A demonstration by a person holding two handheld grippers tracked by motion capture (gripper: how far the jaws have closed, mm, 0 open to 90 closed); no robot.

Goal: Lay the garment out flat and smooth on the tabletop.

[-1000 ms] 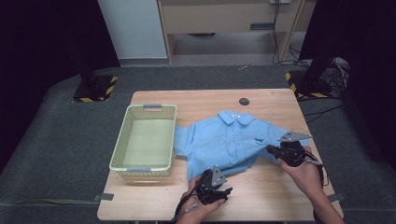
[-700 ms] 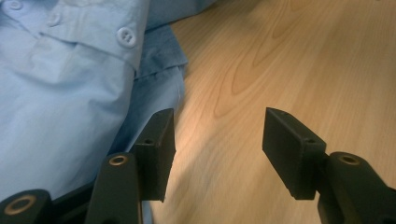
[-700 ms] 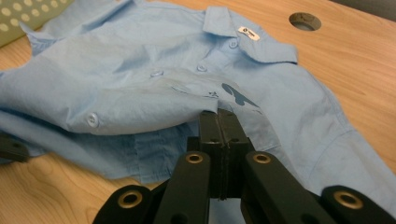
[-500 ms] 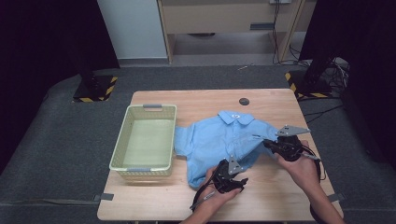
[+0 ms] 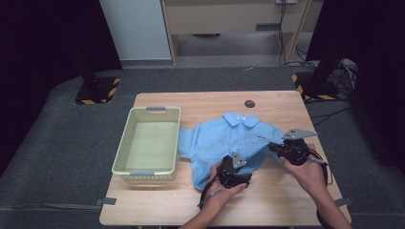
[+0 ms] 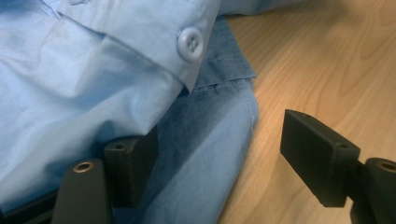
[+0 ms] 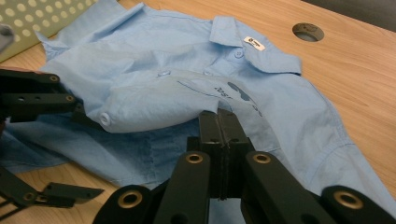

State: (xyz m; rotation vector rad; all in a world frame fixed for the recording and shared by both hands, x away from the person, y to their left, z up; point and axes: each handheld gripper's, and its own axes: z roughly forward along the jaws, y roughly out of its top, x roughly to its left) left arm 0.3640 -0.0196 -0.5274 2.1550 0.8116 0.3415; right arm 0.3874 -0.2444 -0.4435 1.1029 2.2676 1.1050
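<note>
Shirt (image 5: 229,140): left gripper (image 6: 219,154) stood wide at cuff button (image 6: 190,43); right gripper (image 7: 223,126) pinched placket; basket (image 5: 125,152) lay left.

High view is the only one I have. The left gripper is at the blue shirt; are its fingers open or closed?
Observer: The left gripper is open. One of its fingers is tucked under a fold of the blue shirt.
Operator: And the right gripper?
Observer: The right gripper is shut, and appears to pinch a raised fold of the shirt.
Operator: Is any button near?
Observer: Yes, a white button sits on the fold edge above the left gripper.
</note>
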